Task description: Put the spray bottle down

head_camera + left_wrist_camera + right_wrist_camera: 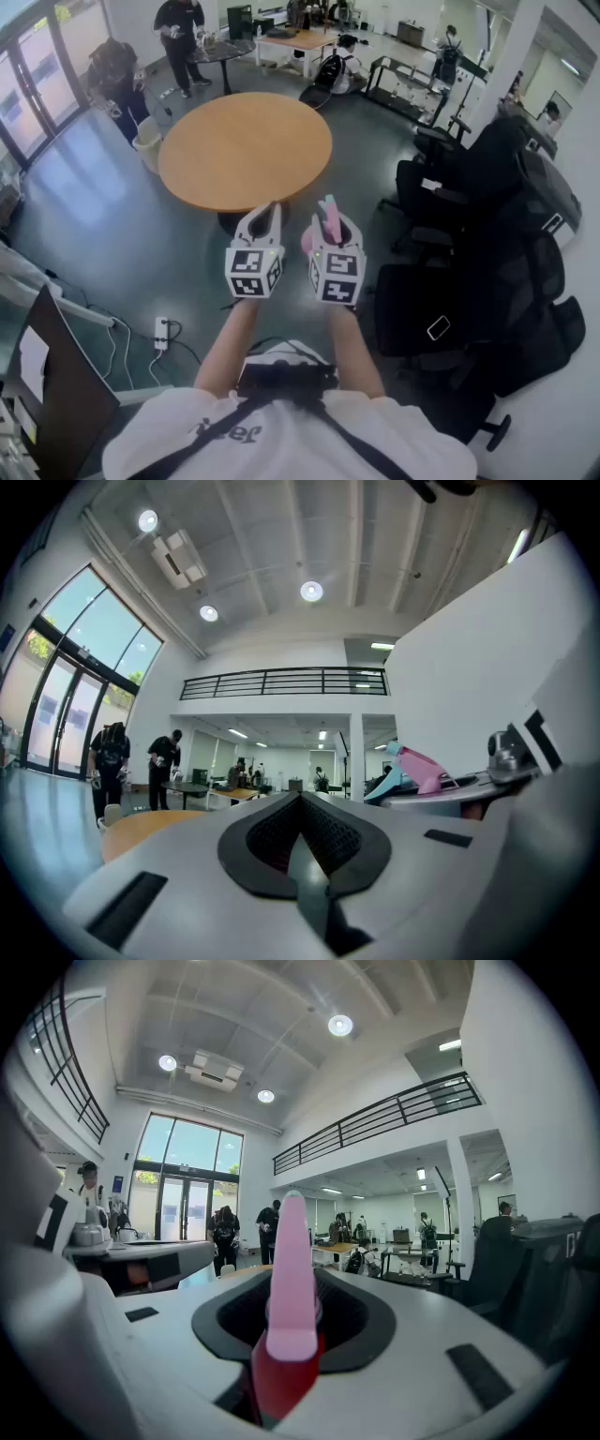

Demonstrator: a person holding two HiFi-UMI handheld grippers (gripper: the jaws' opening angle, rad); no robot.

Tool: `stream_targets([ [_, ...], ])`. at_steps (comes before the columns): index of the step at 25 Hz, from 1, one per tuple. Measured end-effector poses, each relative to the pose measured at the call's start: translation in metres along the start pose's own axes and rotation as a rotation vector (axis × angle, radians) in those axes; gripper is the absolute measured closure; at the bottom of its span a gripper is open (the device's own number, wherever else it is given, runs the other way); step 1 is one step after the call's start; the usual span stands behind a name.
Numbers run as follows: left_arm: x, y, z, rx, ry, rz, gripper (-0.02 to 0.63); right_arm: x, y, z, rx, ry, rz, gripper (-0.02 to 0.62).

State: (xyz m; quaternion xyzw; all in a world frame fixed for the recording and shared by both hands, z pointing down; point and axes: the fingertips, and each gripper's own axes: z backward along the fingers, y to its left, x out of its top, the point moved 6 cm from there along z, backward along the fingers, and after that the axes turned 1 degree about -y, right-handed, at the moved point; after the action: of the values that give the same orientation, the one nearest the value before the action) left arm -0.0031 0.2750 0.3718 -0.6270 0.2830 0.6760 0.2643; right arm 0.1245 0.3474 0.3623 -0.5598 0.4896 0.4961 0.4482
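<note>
Pink spray bottle [291,1269] is clamped between the fingers of our right gripper [337,227], up in the air. Our left gripper [302,808] has its fingers together, empty. Beyond the fingertips lies the round wooden table [244,150]; we judge the putting down not yet done.

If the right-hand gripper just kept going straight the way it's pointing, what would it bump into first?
Probably the round wooden table: the right gripper, clamped on the pink spray bottle, points roughly level toward it. Depth is unclear, so it might skim above the tabletop instead.
</note>
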Motion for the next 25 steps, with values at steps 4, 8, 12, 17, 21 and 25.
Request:
stream_targets([
  [4, -0.005, 0.001, 0.006, -0.017, 0.015, -0.018, 0.597, -0.007, 0.000, -0.001, -0.023, 0.008, -0.008, 0.449],
  [8, -0.015, 0.012, 0.014, 0.008, 0.037, -0.010, 0.597, -0.015, 0.005, 0.000, -0.003, 0.012, -0.038, 0.448],
  [12, -0.022, 0.020, 0.015, 0.024, 0.061, -0.005, 0.597, -0.020, 0.009, -0.006, 0.019, 0.007, -0.065, 0.443],
  [17, -0.031, 0.026, 0.005, 0.021, 0.072, -0.001, 0.597, -0.026, 0.011, -0.018, 0.033, 0.026, -0.066, 0.443],
  [21, -0.046, 0.043, -0.012, 0.026, 0.083, 0.019, 0.597, -0.035, 0.012, -0.043, 0.034, 0.037, -0.069, 0.443],
  [25, -0.056, 0.074, -0.042, 0.033, 0.088, 0.030, 0.597, -0.039, 0.014, -0.085, 0.032, 0.048, -0.068, 0.443],
])
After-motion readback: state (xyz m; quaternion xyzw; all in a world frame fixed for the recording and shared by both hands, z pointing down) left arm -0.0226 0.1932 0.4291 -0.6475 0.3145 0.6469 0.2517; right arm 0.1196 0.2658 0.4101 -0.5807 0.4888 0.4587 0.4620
